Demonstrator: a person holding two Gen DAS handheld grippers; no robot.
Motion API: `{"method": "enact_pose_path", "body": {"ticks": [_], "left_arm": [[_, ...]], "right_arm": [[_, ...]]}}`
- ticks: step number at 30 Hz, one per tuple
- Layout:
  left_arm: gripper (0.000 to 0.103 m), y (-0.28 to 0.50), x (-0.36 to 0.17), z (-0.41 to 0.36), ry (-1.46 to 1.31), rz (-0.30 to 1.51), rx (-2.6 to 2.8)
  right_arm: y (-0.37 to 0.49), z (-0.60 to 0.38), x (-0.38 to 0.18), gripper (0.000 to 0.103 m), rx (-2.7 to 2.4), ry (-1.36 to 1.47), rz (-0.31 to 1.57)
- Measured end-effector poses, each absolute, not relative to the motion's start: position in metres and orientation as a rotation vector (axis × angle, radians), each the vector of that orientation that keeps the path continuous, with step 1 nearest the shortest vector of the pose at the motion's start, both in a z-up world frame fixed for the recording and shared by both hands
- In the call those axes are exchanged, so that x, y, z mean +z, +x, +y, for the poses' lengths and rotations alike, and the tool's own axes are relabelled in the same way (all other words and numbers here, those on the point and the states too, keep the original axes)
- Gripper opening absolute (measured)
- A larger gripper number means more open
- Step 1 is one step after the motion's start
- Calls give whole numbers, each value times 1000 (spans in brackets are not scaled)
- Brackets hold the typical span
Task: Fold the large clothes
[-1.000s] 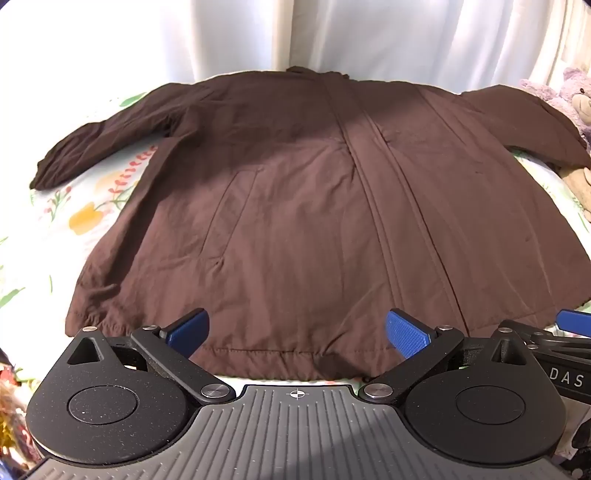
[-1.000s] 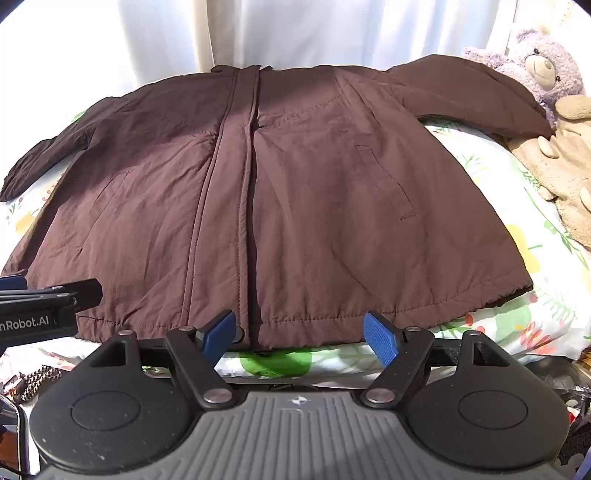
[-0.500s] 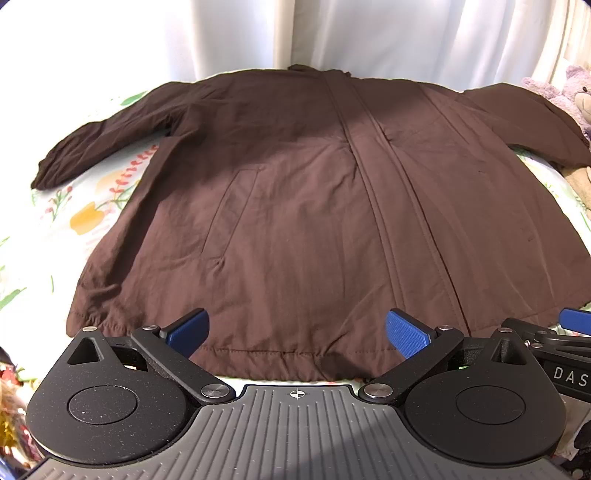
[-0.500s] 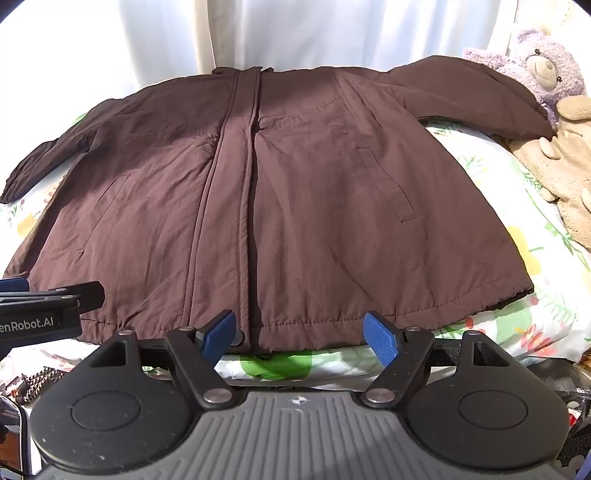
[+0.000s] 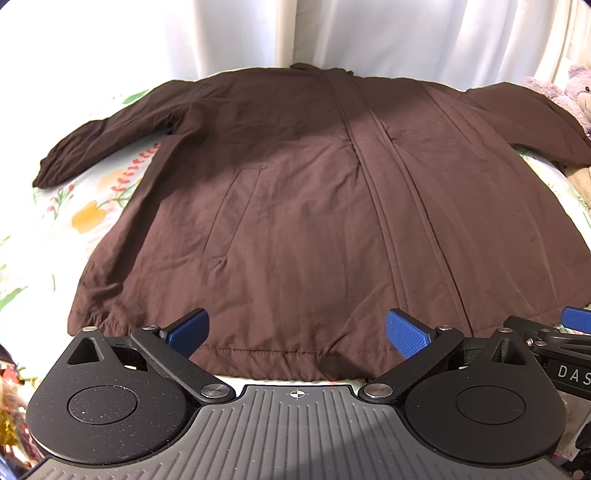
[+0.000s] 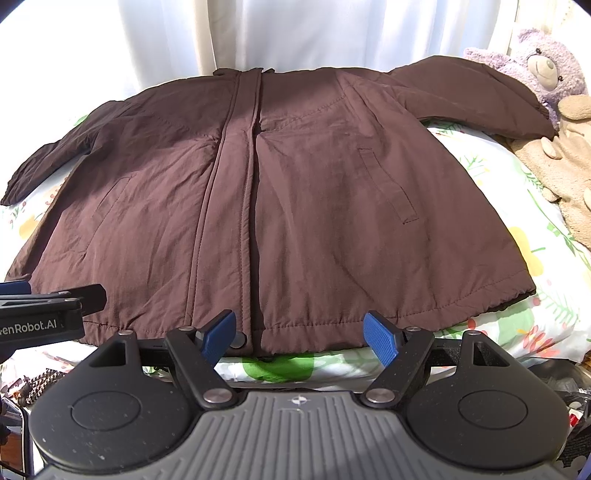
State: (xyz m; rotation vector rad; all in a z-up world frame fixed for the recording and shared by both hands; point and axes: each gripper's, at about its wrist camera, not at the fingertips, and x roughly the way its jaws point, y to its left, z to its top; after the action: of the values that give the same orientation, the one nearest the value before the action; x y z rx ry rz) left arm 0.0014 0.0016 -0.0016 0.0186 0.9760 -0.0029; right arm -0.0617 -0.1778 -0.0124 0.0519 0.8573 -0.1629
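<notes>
A dark brown jacket (image 5: 303,206) lies spread flat, front up, on a floral bed sheet (image 5: 88,218), both sleeves out to the sides; it also shows in the right wrist view (image 6: 295,206). My left gripper (image 5: 295,332) is open and empty, just short of the jacket's near hem, left of the front placket. My right gripper (image 6: 300,335) is open and empty at the hem, by the placket's lower end. Each gripper shows at the edge of the other's view.
White curtains (image 6: 295,33) hang behind the bed. A purple teddy bear (image 6: 543,70) and a beige plush toy (image 6: 565,166) lie at the right by the jacket's right sleeve (image 6: 472,99). Clutter sits below the bed's near edge (image 6: 40,380).
Both views have crept slightly forward and down toward the hem. The jacket has not moved and both grippers stay open.
</notes>
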Motion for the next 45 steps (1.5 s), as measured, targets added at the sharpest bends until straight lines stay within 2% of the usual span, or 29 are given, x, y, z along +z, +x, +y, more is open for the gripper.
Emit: {"method": "enact_pose_path", "body": {"ticks": [45], "left_arm": [[103,5,-10,3,22,998,5]], "right_arm": [[-64,-184,-15,77,-170,90,844]]}}
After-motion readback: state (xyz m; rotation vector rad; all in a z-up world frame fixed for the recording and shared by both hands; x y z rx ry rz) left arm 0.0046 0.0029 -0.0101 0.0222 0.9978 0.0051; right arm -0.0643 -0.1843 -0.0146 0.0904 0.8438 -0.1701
